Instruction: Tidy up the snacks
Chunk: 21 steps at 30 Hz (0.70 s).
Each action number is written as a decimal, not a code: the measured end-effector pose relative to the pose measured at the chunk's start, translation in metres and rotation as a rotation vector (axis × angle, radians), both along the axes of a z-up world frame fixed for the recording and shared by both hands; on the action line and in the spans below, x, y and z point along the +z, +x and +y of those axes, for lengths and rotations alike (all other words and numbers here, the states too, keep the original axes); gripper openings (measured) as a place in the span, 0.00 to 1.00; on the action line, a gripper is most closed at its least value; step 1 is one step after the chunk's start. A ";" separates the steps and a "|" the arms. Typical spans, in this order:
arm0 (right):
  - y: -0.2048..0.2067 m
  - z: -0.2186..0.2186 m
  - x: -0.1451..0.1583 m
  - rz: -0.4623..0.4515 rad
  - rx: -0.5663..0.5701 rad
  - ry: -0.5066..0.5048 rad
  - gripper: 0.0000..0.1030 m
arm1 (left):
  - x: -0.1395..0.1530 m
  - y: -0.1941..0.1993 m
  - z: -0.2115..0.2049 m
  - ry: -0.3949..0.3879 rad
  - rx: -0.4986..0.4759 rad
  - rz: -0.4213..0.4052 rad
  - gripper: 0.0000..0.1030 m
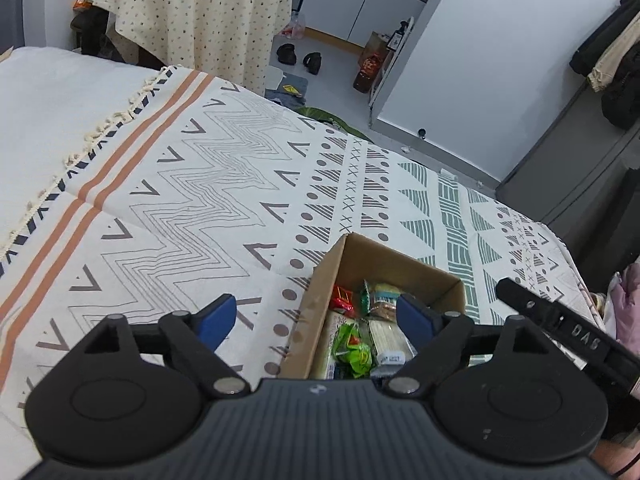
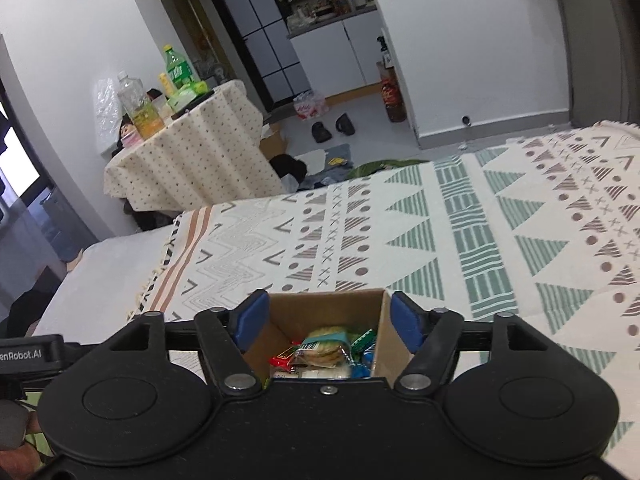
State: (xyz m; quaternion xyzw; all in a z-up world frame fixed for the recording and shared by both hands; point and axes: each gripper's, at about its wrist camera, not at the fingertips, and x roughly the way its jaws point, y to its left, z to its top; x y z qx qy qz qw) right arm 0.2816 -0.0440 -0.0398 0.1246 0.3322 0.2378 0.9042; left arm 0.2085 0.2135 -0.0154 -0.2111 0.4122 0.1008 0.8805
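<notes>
A brown cardboard box (image 1: 320,292) stands on a patterned cloth (image 1: 208,184) and holds several wrapped snacks: a green packet (image 1: 354,350), a red packet (image 1: 342,296), a pack of round crackers (image 1: 384,298). My left gripper (image 1: 316,316) hangs open above the box's left wall, nothing between its blue pads. In the right wrist view the same box (image 2: 384,344) sits just below my right gripper (image 2: 326,316), which is open and empty over the red packet (image 2: 286,356) and crackers (image 2: 320,350). Part of the right gripper (image 1: 568,328) shows at the left view's right edge.
The patterned cloth (image 2: 480,232) covers a bed that runs far and right. Beyond it stands a small table under a dotted cloth (image 2: 192,152) with bottles (image 2: 138,106). Shoes (image 2: 332,128) and clutter lie on the floor by white cabinets (image 2: 340,48).
</notes>
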 end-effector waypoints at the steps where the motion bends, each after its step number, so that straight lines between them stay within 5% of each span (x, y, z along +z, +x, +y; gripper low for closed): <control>1: -0.004 -0.002 0.004 -0.006 -0.005 -0.002 0.70 | 0.002 -0.003 0.000 0.005 -0.001 -0.005 0.85; 15: -0.059 -0.045 0.037 -0.001 -0.029 0.002 0.98 | 0.045 -0.049 -0.025 0.055 -0.069 -0.065 0.96; 21: -0.092 -0.080 0.048 -0.015 -0.043 0.013 1.00 | 0.054 -0.071 -0.046 0.049 -0.115 -0.081 0.97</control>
